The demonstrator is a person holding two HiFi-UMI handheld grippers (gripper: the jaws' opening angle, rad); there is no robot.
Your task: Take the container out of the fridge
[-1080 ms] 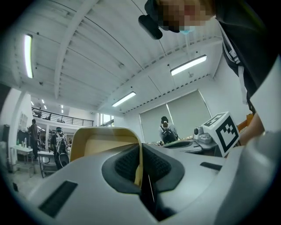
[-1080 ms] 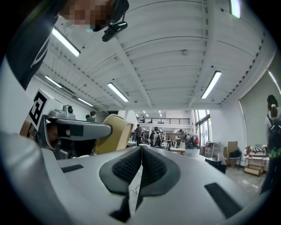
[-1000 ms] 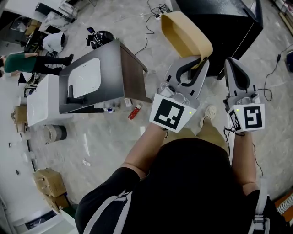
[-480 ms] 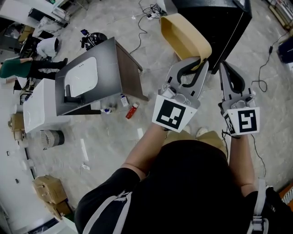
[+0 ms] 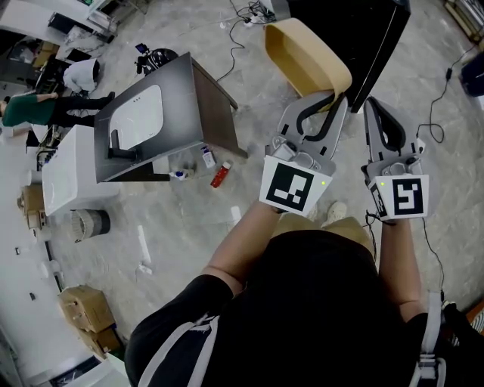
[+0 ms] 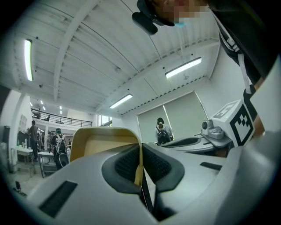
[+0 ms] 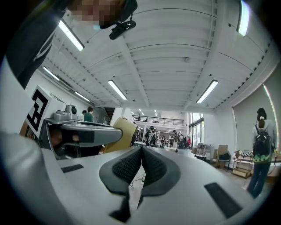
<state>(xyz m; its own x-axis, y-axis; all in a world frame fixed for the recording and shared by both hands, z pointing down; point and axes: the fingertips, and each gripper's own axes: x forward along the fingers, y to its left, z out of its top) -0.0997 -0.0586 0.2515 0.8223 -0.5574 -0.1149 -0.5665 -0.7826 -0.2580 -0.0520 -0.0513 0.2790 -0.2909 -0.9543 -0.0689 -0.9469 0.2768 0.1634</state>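
A tan, shallow plastic container (image 5: 302,57) hangs in the air in front of the black fridge (image 5: 363,34). My left gripper (image 5: 338,97) is shut on the container's near rim, and the thin wall shows pinched between the ribbed pads (image 6: 127,162). The container's open inside (image 6: 103,143) faces the left gripper view. Just to the right, my right gripper (image 5: 376,104) is shut with nothing in it; its pads (image 7: 129,165) meet. The container (image 7: 125,129) and the left gripper (image 7: 83,132) show at the left of the right gripper view.
A grey cabinet with a white inset top (image 5: 162,121) stands on the floor at the left, with a red bottle (image 5: 220,174) and small items beside it. Cables (image 5: 242,15) run along the floor near the fridge. Cardboard boxes (image 5: 79,302) and people (image 5: 45,106) are far left.
Both grippers and the held container have moved together across the room; the floor, cabinet and fridge have shifted slightly in the head view. The grip on the rim is unchanged.
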